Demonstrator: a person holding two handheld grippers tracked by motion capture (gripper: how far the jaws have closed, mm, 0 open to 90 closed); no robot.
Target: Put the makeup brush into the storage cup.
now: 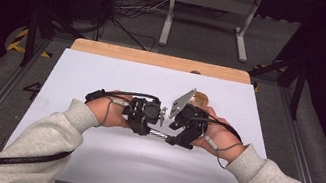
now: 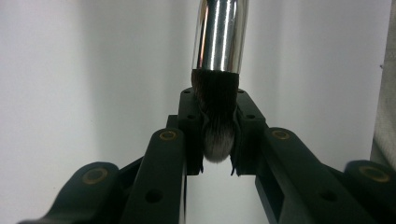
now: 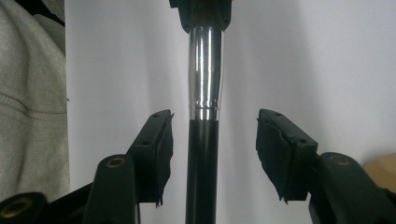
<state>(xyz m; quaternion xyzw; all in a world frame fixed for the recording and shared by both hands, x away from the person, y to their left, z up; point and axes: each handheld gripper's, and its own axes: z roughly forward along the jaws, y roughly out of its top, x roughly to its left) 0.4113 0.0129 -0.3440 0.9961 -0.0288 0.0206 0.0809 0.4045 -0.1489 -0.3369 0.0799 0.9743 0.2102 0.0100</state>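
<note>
1. Makeup brush (image 2: 218, 70) with dark bristles, a chrome ferrule and a black handle (image 3: 202, 172); it is held off the white table sheet (image 1: 103, 162), spanning the gap between the two grippers near the table's middle.
2. Left gripper (image 2: 217, 140): jaws pressed in on the bristle tuft, pinching it just below the ferrule. This grip alone carries the brush.
3. Right gripper (image 3: 214, 149): jaws spread to either side of the handle, apart from it on both sides. The handle sits nearer the left-hand pad in the right gripper view.
4. High view: both hands meet mid-table, left gripper (image 1: 144, 113) and right gripper (image 1: 185, 126) facing each other, brush between.
5. Step in hand, as judged: hand-over or two-point hold, the right gripper lining up on the handle.
6. Next move calls for centring the handle between the pads, then closing squarely on the black section; the chrome looks slippery. The bristle grip should stay on until the handle is firmly held.
</note>
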